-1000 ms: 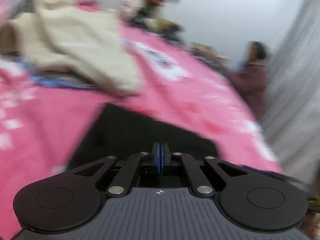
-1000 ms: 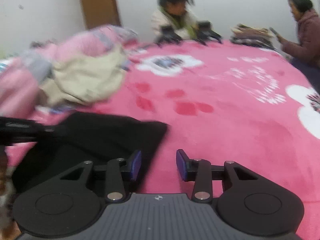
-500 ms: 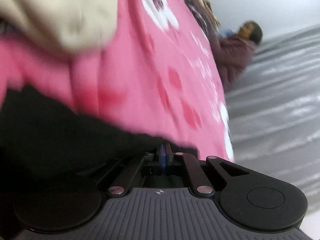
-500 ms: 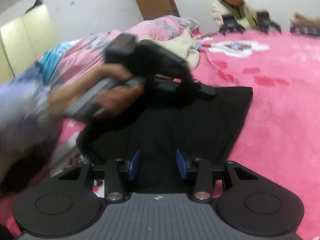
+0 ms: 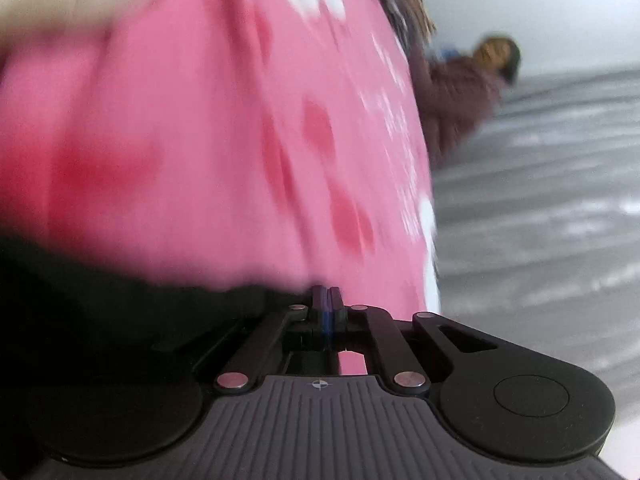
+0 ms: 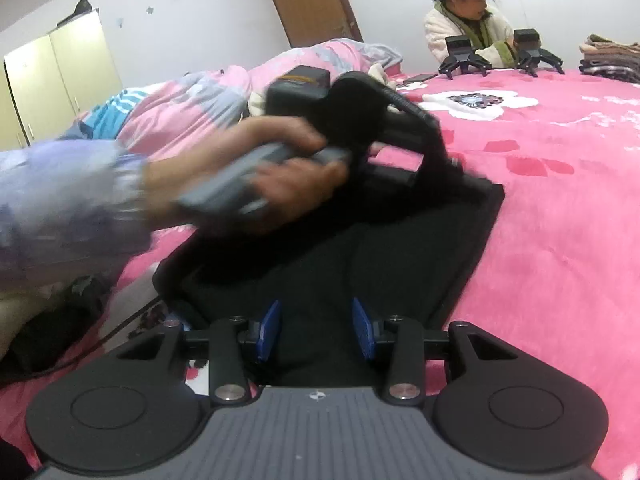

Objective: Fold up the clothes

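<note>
- Left wrist view: blurred; a pink flowered blanket (image 5: 224, 128) covers the bed, grey curtain (image 5: 540, 240) to the right, a seated person (image 5: 460, 96) at the far edge; the left claw (image 5: 326, 300) has its pads pressed together, the black garment (image 5: 120, 292) just left of its tips; whether cloth is pinched, I cannot tell.
- Right wrist view: same bed, pale wardrobe (image 6: 60, 76) and brown door (image 6: 308, 0) behind; the right claw (image 6: 316, 332) stands half apart and empty, above the garment's near edge.

Soft, even indoor light, no hard shadows. The pink blanket (image 5: 200, 140) smears with motion blur; above it, the hand (image 6: 256, 172) blurs too. Fisheye bending curves the edges.
</note>
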`<state>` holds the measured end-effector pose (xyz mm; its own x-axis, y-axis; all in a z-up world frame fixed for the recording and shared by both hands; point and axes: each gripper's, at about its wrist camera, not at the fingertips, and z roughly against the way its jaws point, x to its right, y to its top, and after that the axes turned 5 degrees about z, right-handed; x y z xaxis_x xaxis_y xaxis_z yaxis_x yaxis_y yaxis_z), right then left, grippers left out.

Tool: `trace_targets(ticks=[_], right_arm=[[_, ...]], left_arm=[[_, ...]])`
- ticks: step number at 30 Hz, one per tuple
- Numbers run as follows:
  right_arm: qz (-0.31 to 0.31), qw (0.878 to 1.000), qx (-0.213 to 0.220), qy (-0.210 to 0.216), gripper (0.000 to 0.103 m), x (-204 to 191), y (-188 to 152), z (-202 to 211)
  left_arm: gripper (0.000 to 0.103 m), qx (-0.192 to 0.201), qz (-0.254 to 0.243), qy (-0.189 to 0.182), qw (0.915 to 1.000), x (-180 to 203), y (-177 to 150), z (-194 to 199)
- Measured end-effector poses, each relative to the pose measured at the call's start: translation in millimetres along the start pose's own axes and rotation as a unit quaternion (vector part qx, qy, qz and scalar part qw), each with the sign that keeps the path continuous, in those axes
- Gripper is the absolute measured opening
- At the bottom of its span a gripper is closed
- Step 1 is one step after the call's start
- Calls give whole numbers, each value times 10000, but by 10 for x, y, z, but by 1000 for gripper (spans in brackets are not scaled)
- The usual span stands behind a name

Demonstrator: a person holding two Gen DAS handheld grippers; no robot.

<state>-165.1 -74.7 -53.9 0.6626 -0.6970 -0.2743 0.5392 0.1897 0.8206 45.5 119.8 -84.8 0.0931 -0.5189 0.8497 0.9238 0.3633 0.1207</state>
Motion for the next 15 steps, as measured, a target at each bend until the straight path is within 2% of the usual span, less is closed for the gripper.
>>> trace_targets(ticks=[3, 7, 10, 12, 13, 15], right_arm=[[-115, 9999, 31, 95, 42, 41, -12, 5], [-274, 9994, 85, 209, 42, 93, -25, 12], [-302, 9992, 122, 241, 42, 103, -39, 20], [-277, 9993, 130, 228, 42, 95, -46, 19], [-276, 9993, 133, 226, 42, 98, -43, 14], [-291, 9992, 145, 245, 42, 116, -40, 8]], left_arm=[[1, 47, -531, 281, 9982, 272, -39, 77], [2, -436, -925, 268, 9944, 496, -309, 312], [2, -832, -965, 809, 9885, 397, -384, 77], [5, -752, -644, 591, 9933, 208, -253, -143], [5, -567, -306, 362, 9973, 137, -170, -196], [5, -171, -324, 263, 9990, 145, -94, -228]])
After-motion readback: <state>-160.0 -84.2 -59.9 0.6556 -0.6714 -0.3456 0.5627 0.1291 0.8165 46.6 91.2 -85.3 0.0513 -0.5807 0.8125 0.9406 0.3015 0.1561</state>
